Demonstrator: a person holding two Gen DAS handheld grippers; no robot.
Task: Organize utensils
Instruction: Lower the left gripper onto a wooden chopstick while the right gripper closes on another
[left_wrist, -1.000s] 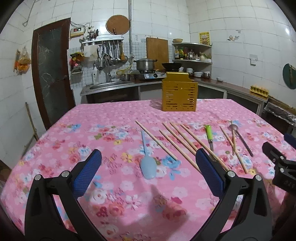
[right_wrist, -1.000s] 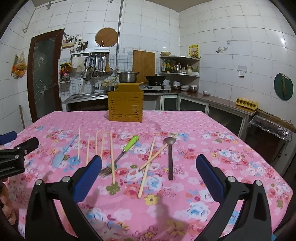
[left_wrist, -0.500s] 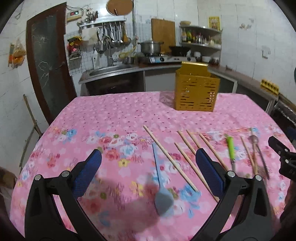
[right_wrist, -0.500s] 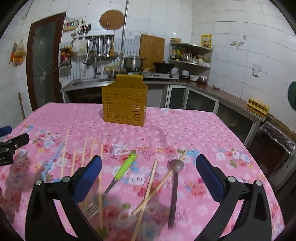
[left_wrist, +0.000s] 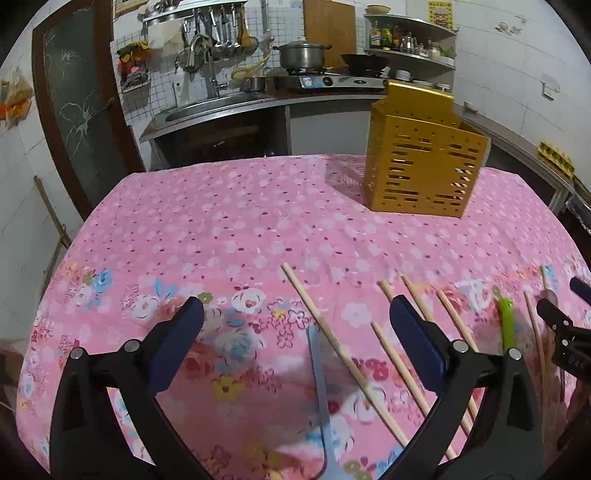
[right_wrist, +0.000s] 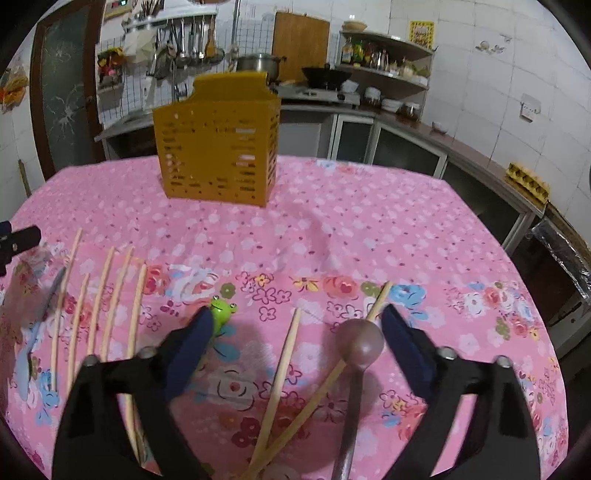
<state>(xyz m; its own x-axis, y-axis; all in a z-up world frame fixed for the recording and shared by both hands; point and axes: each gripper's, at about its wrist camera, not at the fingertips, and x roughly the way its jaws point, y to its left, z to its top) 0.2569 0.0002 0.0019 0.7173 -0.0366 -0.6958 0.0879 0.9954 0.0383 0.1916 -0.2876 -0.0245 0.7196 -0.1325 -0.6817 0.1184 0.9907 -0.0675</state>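
Observation:
A yellow slotted utensil holder (left_wrist: 421, 155) (right_wrist: 218, 147) stands upright at the far side of the pink floral tablecloth (left_wrist: 236, 229). My left gripper (left_wrist: 295, 332) is open low over a light blue spoon handle (left_wrist: 319, 380) and a wooden chopstick (left_wrist: 332, 343). More chopsticks (left_wrist: 391, 354) lie to its right. My right gripper (right_wrist: 295, 332) is open over a brown metal spoon (right_wrist: 360, 343), two crossed chopsticks (right_wrist: 284, 354) and a green frog-handled fork (right_wrist: 221, 310). Several chopsticks (right_wrist: 110, 291) lie at its left.
The right gripper's tip (left_wrist: 561, 325) shows at the right edge of the left wrist view, the left one (right_wrist: 18, 240) at the left of the right wrist view. Behind the table are a sink counter (left_wrist: 221, 107), a stove with pots (left_wrist: 303, 55) and a dark door (left_wrist: 77, 103).
Both grippers have moved forward and down toward the utensils, which now lie between and under the open fingers. The holder looms larger. Nothing has been picked up.

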